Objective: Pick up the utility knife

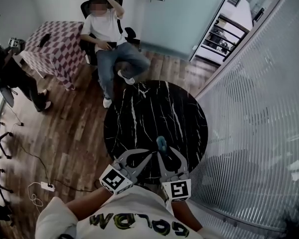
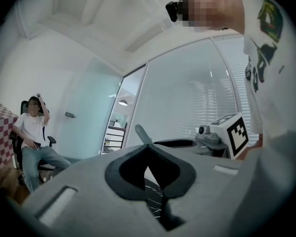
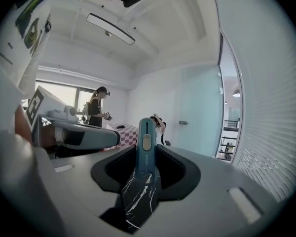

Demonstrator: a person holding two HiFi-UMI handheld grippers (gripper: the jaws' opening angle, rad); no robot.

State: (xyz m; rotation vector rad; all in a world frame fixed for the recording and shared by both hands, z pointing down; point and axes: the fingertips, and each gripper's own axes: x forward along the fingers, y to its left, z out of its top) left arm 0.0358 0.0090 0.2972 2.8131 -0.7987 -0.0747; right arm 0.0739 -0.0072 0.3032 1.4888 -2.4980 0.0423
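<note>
The utility knife (image 1: 161, 143) is teal with a pale slider. My right gripper (image 1: 164, 154) is shut on it, above the near edge of the round black marble table (image 1: 154, 108). In the right gripper view the knife (image 3: 146, 147) stands up between the dark pads and points away from me. My left gripper (image 1: 147, 155) hangs just left of it, its fingertips together with nothing between them. In the left gripper view the jaws meet at the tips (image 2: 147, 146), and the knife's end (image 2: 142, 134) and the right gripper's marker cube (image 2: 236, 135) show beyond them.
A person sits in a black chair (image 1: 109, 39) beyond the table. A checkered table (image 1: 55, 44) and another person (image 1: 10, 68) are at the far left. A glass wall with blinds (image 1: 259, 113) runs along the right. A power strip (image 1: 47, 186) and cable lie on the wooden floor.
</note>
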